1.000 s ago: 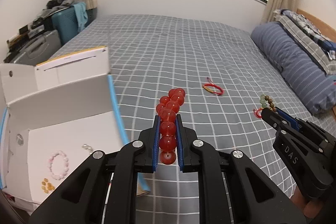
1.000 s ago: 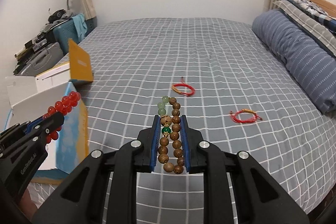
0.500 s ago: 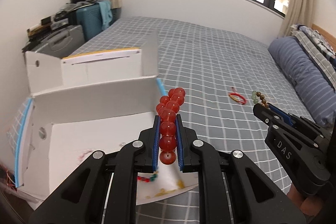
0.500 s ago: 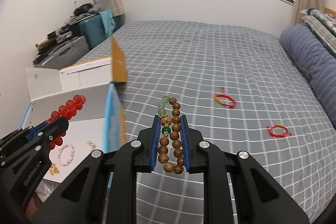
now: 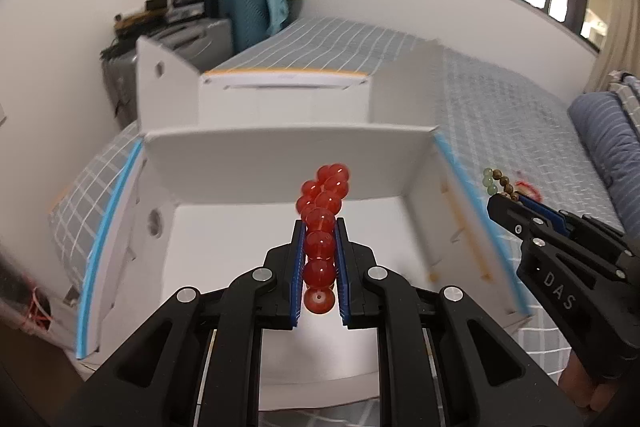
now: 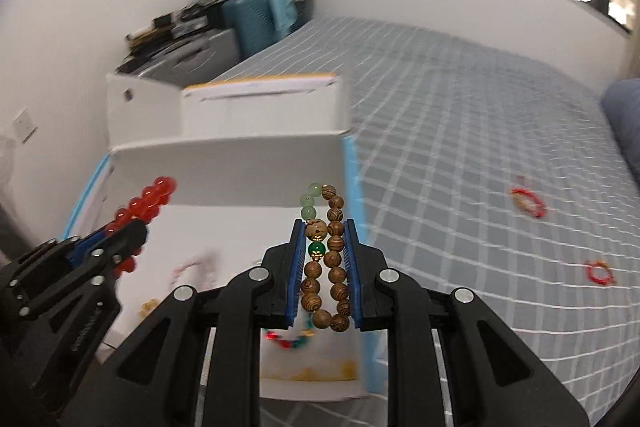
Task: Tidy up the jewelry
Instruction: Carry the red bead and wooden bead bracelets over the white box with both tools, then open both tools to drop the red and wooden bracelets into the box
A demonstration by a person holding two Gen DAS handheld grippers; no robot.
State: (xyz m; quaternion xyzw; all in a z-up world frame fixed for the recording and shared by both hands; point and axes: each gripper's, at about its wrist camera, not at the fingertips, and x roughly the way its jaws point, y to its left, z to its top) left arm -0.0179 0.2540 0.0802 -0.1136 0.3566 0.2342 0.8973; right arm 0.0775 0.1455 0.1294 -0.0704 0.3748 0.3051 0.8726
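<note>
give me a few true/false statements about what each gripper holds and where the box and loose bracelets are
1. The left gripper is shut on the red beads. True.
2. The right gripper is open and holds nothing. False: it is shut on the wooden beads.
3. The white box stands open. True.
4. Two red string bracelets lie inside the box. False: they lie on the grey checked bed, right of the box.
5. The red beads hang over the open box. True.
</note>
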